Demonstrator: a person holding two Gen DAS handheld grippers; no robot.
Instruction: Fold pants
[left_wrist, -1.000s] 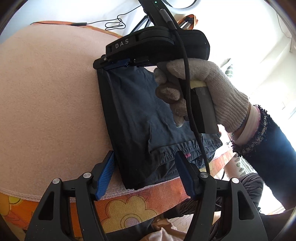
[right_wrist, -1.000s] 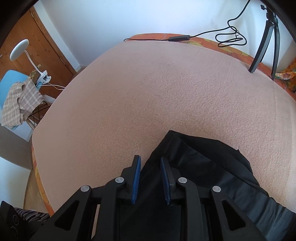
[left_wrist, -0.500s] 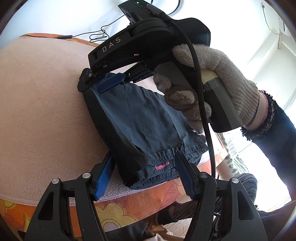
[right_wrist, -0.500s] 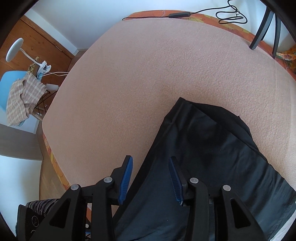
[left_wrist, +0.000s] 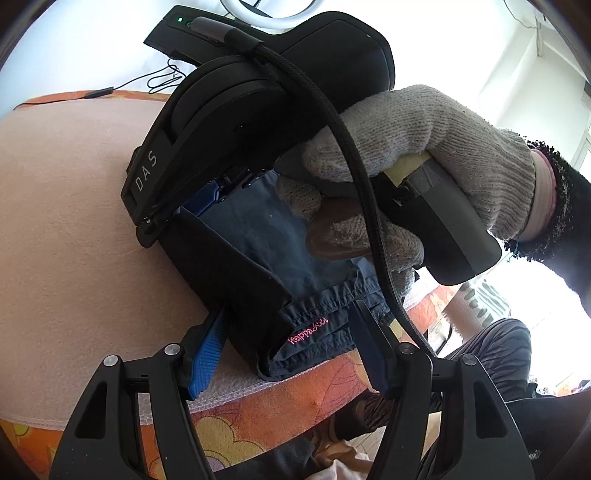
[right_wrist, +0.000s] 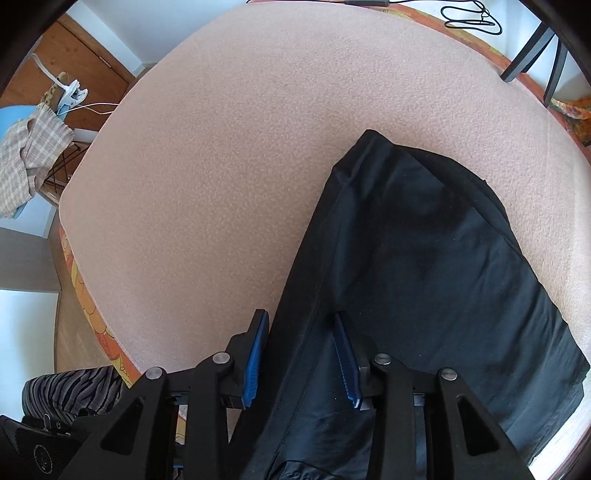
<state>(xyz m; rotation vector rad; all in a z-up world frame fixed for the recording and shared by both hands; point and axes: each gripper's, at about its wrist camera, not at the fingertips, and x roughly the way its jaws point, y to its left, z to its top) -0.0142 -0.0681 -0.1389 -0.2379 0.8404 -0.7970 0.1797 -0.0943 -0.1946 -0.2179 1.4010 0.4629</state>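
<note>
Since a second ago your right gripper (right_wrist: 301, 354) has let its fingers spread from nearly together to clearly apart, and the wrist view now takes in far more of the pants (right_wrist: 413, 266). Those dark navy pants lie folded on the pink blanket (right_wrist: 229, 147), filling the lower right of the right wrist frame, with their left edge running down between the two blue pads without being pinched. In the left wrist view the same pants (left_wrist: 258, 258) sit in the middle of the frame near the blanket's front edge, a small pink embroidered logo (left_wrist: 308, 330) showing on the near end. Your left gripper (left_wrist: 291, 354) also has its fingers wide apart, one on each side of that near end, clamped on nothing. Your gloved right hand (left_wrist: 417, 162) crowds the upper right of that frame, wrapped around the right gripper's handle, its braided cable (left_wrist: 354, 177) curving down across the glove. Beneath the blanket you can see an orange floral sheet (left_wrist: 258, 413). Along the left edge of the right wrist frame, a plaid cloth (right_wrist: 29, 155) is draped over a blue chair.
</note>
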